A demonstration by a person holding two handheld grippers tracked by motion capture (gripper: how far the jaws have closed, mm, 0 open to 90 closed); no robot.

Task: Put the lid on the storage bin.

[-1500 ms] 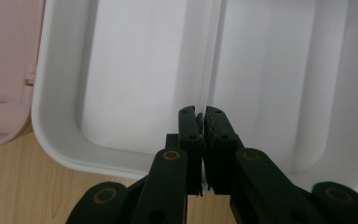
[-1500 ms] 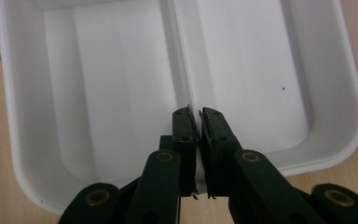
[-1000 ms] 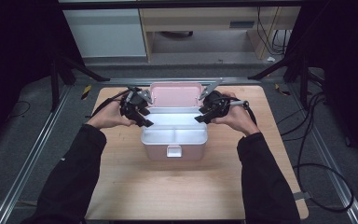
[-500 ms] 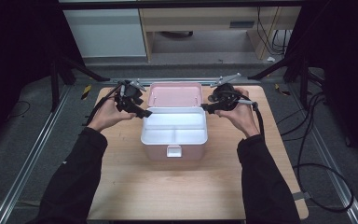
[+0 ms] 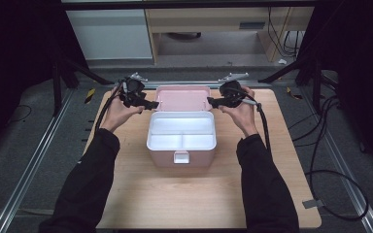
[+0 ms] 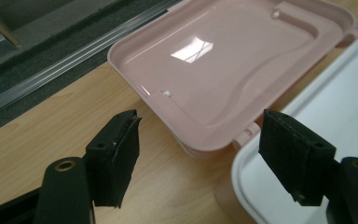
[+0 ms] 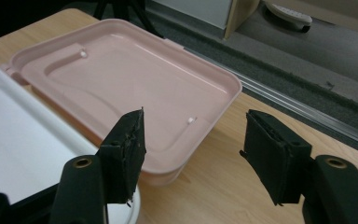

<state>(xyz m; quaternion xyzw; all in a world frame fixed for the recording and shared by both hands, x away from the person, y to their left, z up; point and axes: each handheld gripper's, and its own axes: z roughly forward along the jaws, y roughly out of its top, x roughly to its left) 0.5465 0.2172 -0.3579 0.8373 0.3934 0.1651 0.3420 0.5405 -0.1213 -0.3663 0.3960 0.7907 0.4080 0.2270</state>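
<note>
Left claw (image 5: 151, 104) at the left rear corner of the box, jaws spread wide, nothing between them; just been opening further. Held in the left hand (image 5: 119, 110), pointing inward toward the lid. In the left gripper view: pads (image 6: 117, 156) well apart, bare wood between them, lid's near corner just beyond the gap, not touching either pad. White tray edge running under the other pad in that view; contact cannot be told.

Right claw (image 5: 212, 102) mirrored at the right rear corner, also spread, also holding nothing; jaws just been opening, now about steady. Carried in the right hand (image 5: 240, 112). In the right gripper view: one pad (image 7: 127, 151) overlapping the lid's edge in the picture, the other out over the wood. Lid corner close ahead of the gap, apart from both pads as far as can be made out.

Pink box (image 5: 181, 158) sitting mid-table (image 5: 141, 194), a little toward the far side, latch facing the person. Lid (image 5: 182, 98) swung fully back, lying flat on the wood behind the body, inside face up, joined along the rear edge by hinges. White tray (image 5: 181, 132) seated in the open top: one long compartment at the back, two smaller ones in front. All compartments bare.

Both claws flanking the hinge line, one on each side, level with the seam between lid and body. Black cables trailing off both hands toward the table's far corners.
</note>
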